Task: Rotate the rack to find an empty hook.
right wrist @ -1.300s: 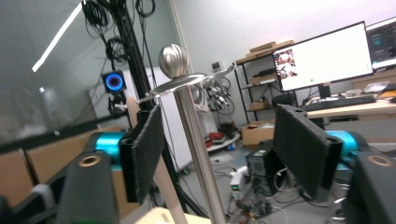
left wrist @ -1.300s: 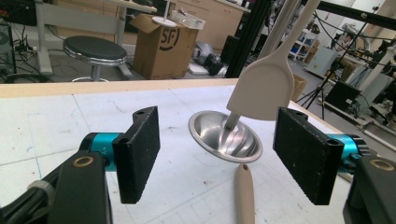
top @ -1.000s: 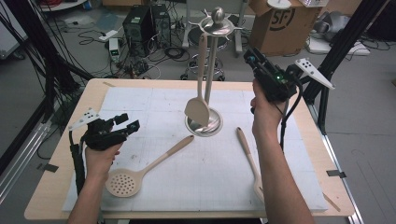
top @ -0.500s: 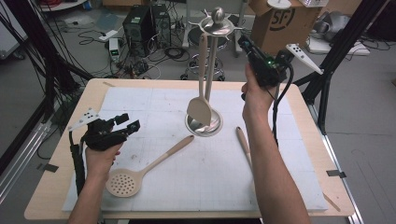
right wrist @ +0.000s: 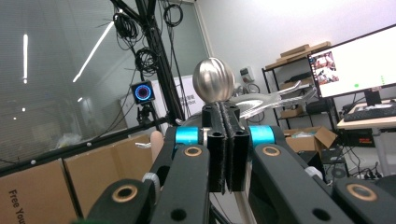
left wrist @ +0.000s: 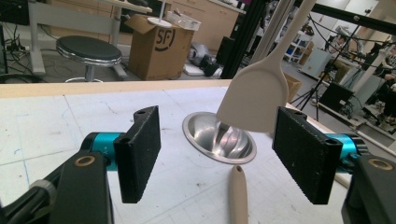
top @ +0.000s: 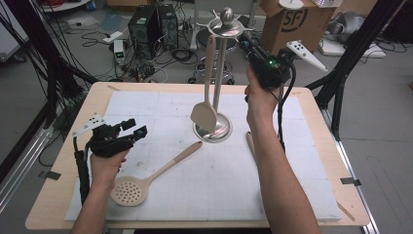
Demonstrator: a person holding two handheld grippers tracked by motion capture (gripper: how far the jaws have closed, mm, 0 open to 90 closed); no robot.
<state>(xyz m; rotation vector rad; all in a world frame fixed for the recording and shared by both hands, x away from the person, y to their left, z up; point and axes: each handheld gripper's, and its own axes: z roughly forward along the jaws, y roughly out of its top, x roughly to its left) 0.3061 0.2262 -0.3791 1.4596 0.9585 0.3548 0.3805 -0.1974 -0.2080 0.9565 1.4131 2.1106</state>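
A: Where is the right tool (top: 245, 40) seen?

B: It is held high beside the top of the metal utensil stand (top: 217, 92), close to the ball finial (right wrist: 213, 80). In the right gripper view its jaws are pressed flat together with nothing seen between them; they have just been closing.

A: And what is carried by the stand?

B: A beige spatula (top: 206, 102) is hung from one of the hooks at the top, its blade hanging just above the round steel base (left wrist: 219, 139), near the middle of the bench (top: 58, 185).

A: How is the left tool (top: 137, 129) placed?

B: It is held low over the left part of the white mat (top: 292, 195), jaws spread apart and released, nothing gripped. In the left gripper view the stand's base and the spatula blade are framed between the jaws, well beyond them.

A: What else is laid on the mat?

B: A slotted spoon (top: 146, 180) is lying in front of the stand, its perforated bowl near the left hand (top: 108, 163). Another beige handle (top: 250, 144) is partly hidden under the right forearm
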